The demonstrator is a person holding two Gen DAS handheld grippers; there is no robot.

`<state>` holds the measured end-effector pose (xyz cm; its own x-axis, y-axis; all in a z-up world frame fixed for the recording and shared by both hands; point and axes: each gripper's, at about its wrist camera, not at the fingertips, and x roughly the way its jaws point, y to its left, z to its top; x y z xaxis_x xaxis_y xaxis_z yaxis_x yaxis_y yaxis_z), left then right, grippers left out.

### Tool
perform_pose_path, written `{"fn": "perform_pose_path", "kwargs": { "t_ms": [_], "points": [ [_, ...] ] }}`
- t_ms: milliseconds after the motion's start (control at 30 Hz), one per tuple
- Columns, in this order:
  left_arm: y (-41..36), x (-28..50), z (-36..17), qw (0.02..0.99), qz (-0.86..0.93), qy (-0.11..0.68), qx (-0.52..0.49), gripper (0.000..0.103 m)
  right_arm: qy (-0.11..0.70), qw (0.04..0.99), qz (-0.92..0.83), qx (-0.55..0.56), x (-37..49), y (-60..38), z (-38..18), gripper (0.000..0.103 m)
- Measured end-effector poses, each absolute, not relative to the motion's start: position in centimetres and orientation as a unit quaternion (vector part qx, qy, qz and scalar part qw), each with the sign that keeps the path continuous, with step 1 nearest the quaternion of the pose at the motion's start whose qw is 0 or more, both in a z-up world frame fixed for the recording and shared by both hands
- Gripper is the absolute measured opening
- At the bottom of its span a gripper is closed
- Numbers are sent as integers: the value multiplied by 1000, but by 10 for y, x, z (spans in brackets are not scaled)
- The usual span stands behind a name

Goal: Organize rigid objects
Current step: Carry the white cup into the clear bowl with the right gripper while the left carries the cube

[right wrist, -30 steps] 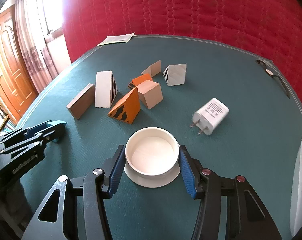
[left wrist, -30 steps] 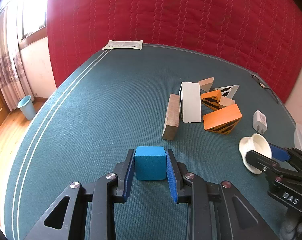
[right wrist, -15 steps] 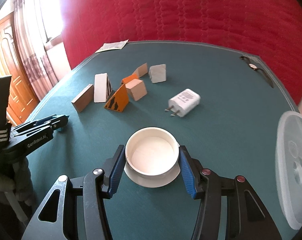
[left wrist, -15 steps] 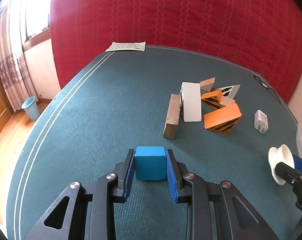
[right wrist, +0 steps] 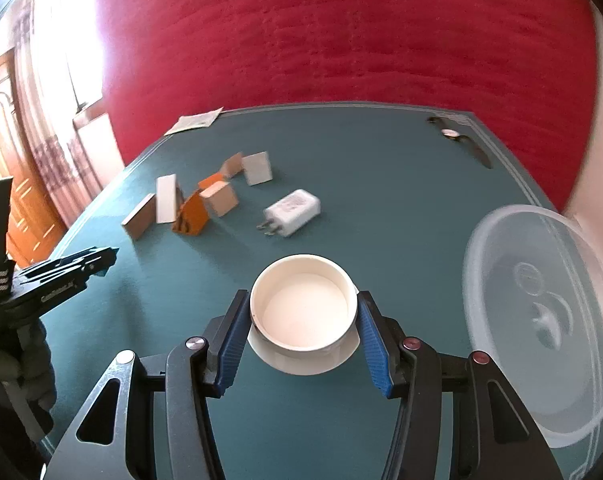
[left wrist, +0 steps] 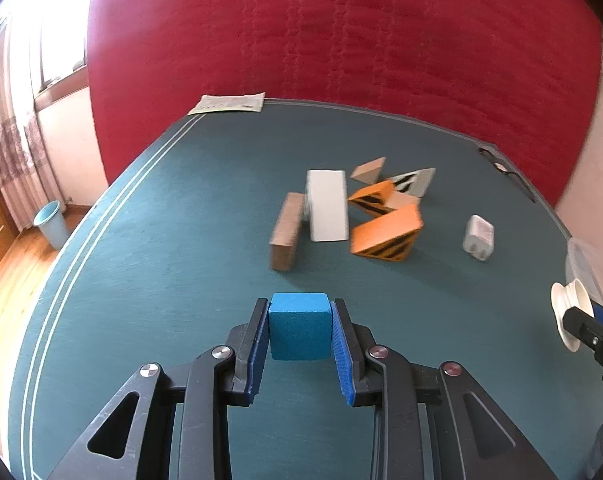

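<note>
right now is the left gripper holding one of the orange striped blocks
No, the left gripper is shut on a blue cube, while the orange striped blocks lie on the table beyond it.

A matt, rough blue block (left wrist: 298,326) is being shown; the tabletop (left wrist: 181,220) is being covered in woven teal cloth, and a smooth, glossy white bowl (right wrist: 303,308) and translucent plastic lid (right wrist: 541,312) are being seen.

Two grippers are in view: the left gripper (left wrist: 300,330) and the right gripper (right wrist: 303,316). There is one blue cube (left wrist: 299,327) at lower centre and one white round dish (right wrist: 303,308). At mid frame lie about seven blocks: one brown slab (left wrist: 286,231), one white block (left wrist: 327,211), two orange striped wedges (left wrist: 385,233), and others partly hidden. There is also one white charger (right wrist: 293,213), one clear plastic lid (right wrist: 541,320), one wristwatch (right wrist: 457,138), one paper sheet (left wrist: 227,104) and one bin (left wrist: 51,229).
</note>
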<state>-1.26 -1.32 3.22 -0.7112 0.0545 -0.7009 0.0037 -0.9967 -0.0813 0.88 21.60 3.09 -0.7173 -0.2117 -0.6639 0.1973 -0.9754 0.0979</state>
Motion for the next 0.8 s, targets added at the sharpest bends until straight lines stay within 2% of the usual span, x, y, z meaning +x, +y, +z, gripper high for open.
{"fn": "perform_pose_path", "kwargs": {
  "t_ms": [367,800],
  "points": [
    [39,-14,43,59,925,-13,-376,31,-38,32,-941,334,23,291,46,54],
    [114,-10,54,125,918,16,-375,31,-91,-83,-934,337,39,395,35,54]
  ]
}}
